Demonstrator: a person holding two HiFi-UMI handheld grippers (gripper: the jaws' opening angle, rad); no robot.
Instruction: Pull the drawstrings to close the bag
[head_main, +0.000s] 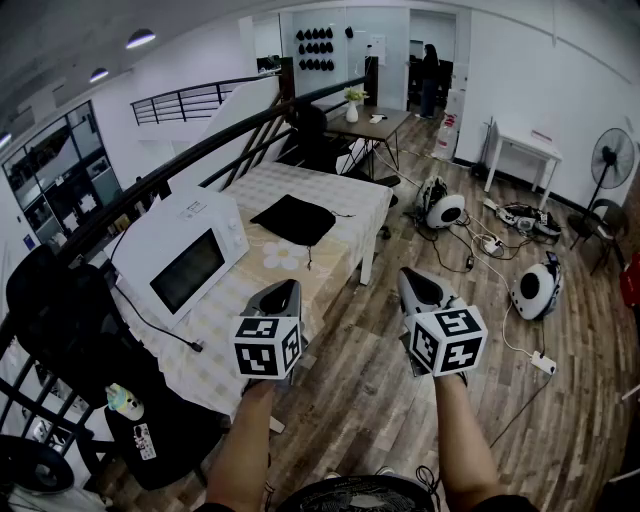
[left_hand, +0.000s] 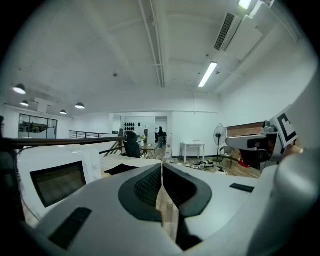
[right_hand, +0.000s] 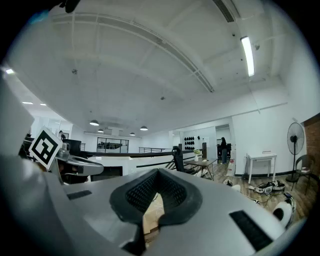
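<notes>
A flat black drawstring bag (head_main: 293, 219) lies on the checked tablecloth of the table (head_main: 330, 190), with a thin cord (head_main: 309, 256) trailing from its near edge. My left gripper (head_main: 285, 288) hovers over the table's near corner, well short of the bag, jaws shut and empty. My right gripper (head_main: 410, 277) hangs over the wooden floor to the right of the table, also shut with nothing in it. In the left gripper view the shut gripper (left_hand: 162, 167) points level, with the bag (left_hand: 122, 169) far ahead. In the right gripper view the gripper (right_hand: 159, 172) is shut and empty too.
A white microwave (head_main: 185, 255) stands on the table's left part, its cable hanging off the edge. A black chair (head_main: 60, 310) sits at the left by the railing. White round devices (head_main: 445, 210) and cables lie on the floor at the right, near a fan (head_main: 611, 158).
</notes>
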